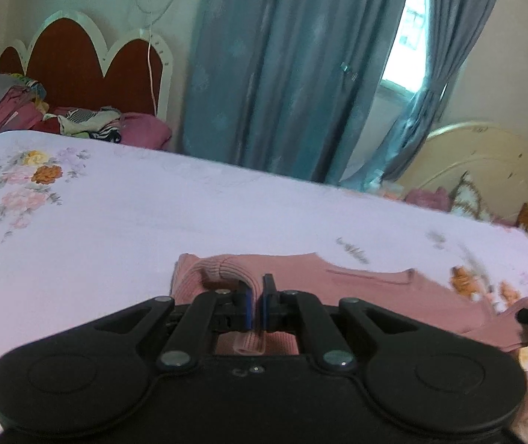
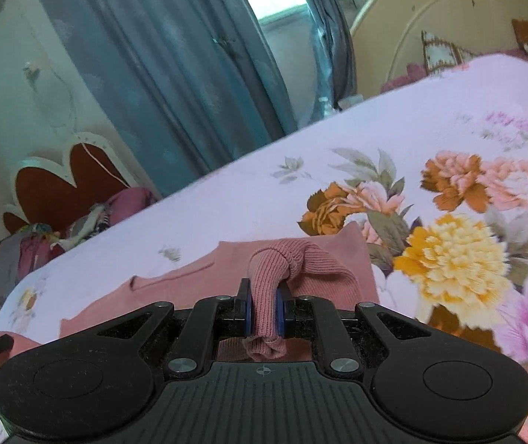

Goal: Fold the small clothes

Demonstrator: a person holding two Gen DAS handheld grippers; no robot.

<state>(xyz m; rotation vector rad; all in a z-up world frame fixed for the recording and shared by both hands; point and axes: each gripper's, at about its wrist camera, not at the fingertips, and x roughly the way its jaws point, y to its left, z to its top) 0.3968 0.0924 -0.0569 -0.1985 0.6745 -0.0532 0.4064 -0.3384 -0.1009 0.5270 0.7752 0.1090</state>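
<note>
Both grippers clamped on the ribbed hem of a pink garment, fold under way.

The left gripper [image 1: 255,298] was pinched tight on a ribbed edge of the pink knit garment [image 1: 367,288], and the right gripper [image 2: 264,307] was clenched on a thicker bunch of the same ribbing, each lifting its corner off the bed [image 1: 115,222]. The rest of the garment lay flat on the floral sheet [image 2: 449,251] just beyond the grippers, near the bed's near edge. Judging from this, the first fold was only begun: the raised edge had not yet been laid over, and any further folds remained. A pile of clothes [image 1: 23,111] sat by the far headboard [image 1: 78,63].
</note>
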